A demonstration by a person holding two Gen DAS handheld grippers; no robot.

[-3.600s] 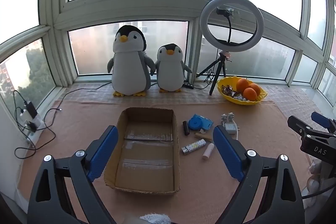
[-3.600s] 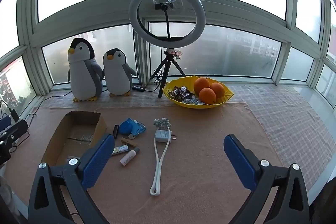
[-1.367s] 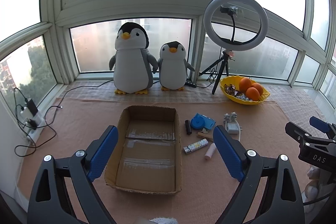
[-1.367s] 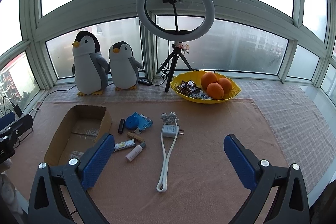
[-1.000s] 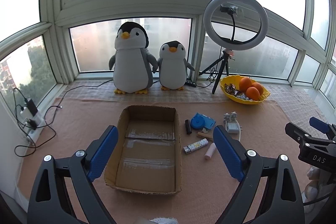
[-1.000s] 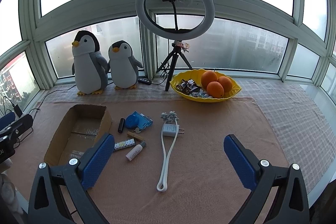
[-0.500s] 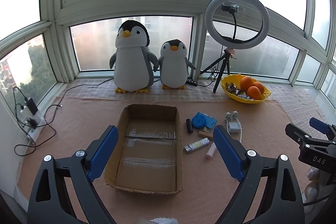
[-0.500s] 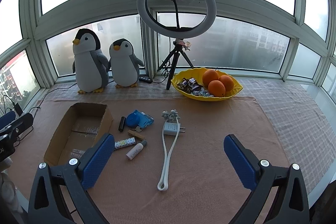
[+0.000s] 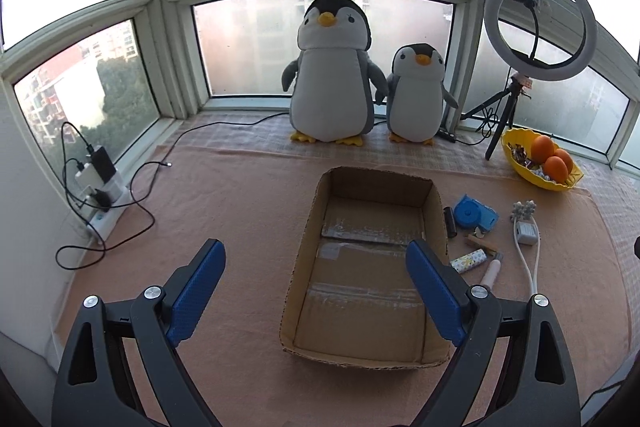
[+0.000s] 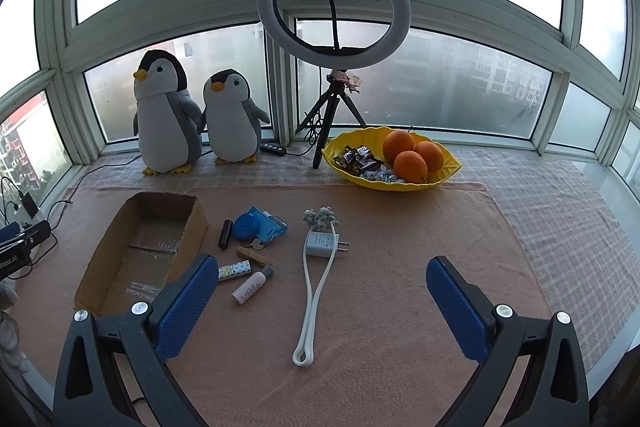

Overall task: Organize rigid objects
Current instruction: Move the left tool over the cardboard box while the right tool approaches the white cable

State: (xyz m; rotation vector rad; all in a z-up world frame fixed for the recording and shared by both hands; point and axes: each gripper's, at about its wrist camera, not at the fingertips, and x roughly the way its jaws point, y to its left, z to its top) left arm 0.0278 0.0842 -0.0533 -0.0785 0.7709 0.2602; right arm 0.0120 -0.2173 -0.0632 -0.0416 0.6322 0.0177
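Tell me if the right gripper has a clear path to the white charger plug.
Probably yes. The right gripper is open and empty, the white charger plug lies ahead on the cloth, nothing on top; only its own cable trails toward the fingers.

Left gripper [image 9: 316, 283] now swings left: the open brown cardboard box [image 9: 366, 357] sits right of centre in its view, no longer centred between the fingers. The white power strip with chargers [image 9: 102, 201] shows closer in. Right gripper [image 10: 320, 301] edges slightly nearer the box.

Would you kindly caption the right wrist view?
Open right gripper above small items beside an empty cardboard box.
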